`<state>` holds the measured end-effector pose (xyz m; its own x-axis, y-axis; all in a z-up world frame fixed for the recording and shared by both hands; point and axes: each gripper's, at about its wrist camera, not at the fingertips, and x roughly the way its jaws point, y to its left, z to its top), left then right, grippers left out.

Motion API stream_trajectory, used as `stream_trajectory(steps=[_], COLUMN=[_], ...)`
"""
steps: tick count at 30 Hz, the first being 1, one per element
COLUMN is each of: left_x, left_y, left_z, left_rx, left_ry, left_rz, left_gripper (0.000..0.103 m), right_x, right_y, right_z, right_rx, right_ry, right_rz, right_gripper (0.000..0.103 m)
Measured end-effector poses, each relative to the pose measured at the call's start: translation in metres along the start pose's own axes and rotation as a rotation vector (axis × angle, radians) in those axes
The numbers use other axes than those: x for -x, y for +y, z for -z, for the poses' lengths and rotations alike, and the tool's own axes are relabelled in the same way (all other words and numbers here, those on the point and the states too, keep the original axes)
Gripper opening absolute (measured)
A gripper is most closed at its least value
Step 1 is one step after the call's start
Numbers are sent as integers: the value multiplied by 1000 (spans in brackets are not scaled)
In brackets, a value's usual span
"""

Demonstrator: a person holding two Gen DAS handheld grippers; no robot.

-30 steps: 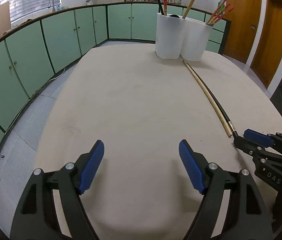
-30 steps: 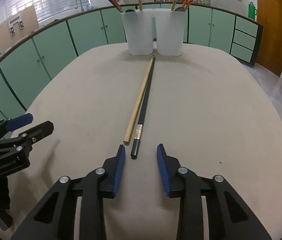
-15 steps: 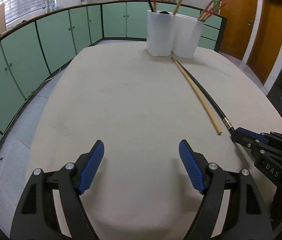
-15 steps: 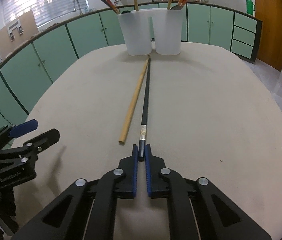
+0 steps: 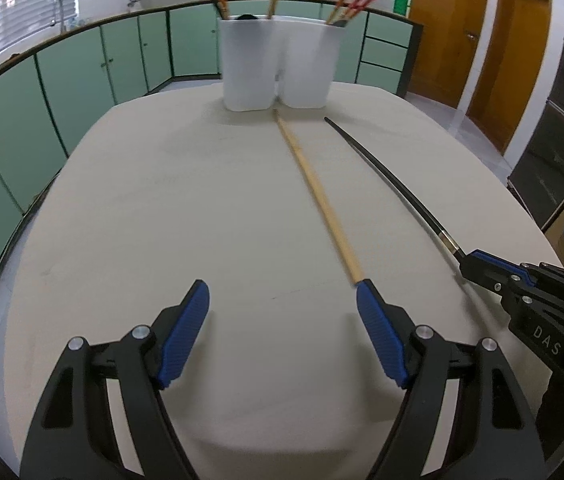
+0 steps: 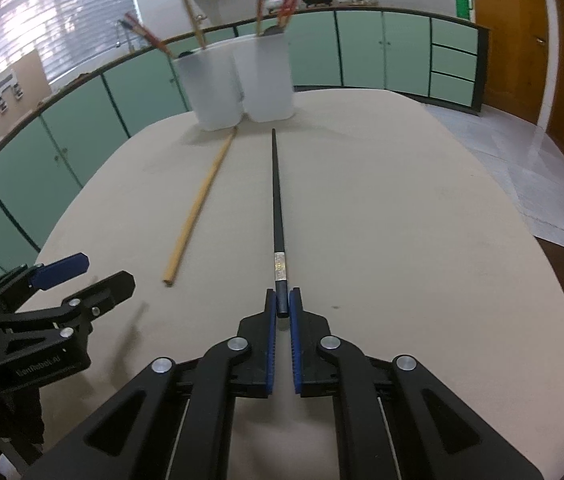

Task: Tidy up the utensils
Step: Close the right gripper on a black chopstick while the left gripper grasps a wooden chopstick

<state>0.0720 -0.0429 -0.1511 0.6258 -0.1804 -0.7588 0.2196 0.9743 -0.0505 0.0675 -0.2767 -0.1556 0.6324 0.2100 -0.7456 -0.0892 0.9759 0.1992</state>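
Observation:
A black chopstick [image 6: 276, 208] with a silver band is held at its near end by my right gripper [image 6: 282, 307], which is shut on it; it points toward the holders, lifted off the table. It also shows in the left wrist view [image 5: 394, 184]. A wooden chopstick [image 5: 316, 192] lies on the beige table, also in the right wrist view [image 6: 201, 204]. My left gripper [image 5: 284, 304] is open and empty, its right fingertip [image 5: 366, 292] right at the wooden chopstick's near end. Two white holders [image 5: 277, 68] with several chopsticks stand at the table's far side.
The beige table [image 5: 161, 220] has rounded edges. Green cabinets line the walls behind and to the left. Wooden doors stand at the right. The right gripper shows in the left wrist view [image 5: 522, 292]; the left one shows in the right wrist view [image 6: 61, 292].
My right gripper closed on the black chopstick and swung it right, apart from the wooden one. My left gripper moved forward and right, up to the wooden chopstick's near end.

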Motion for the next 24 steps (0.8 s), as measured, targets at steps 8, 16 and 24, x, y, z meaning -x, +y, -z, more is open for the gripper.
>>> stream_trajectory(steps=[8,16,24], left_x=[-22,-28,-28], left_y=[-18,-27,-38], left_z=[-8,-14,-15], left_rx=[0,-16,-54], left_ry=[33,41,35], left_rz=[15,-6,-52], left_gripper=[60,39,7], right_x=[-1,-3,-1], right_y=[-16,-20,-20], right_z=[-5,-6,-5], right_rx=[1,-3,-6], right_ry=[-7,-6,-8], right_rz=[9,-6,-8], right_gripper=[6,6,6])
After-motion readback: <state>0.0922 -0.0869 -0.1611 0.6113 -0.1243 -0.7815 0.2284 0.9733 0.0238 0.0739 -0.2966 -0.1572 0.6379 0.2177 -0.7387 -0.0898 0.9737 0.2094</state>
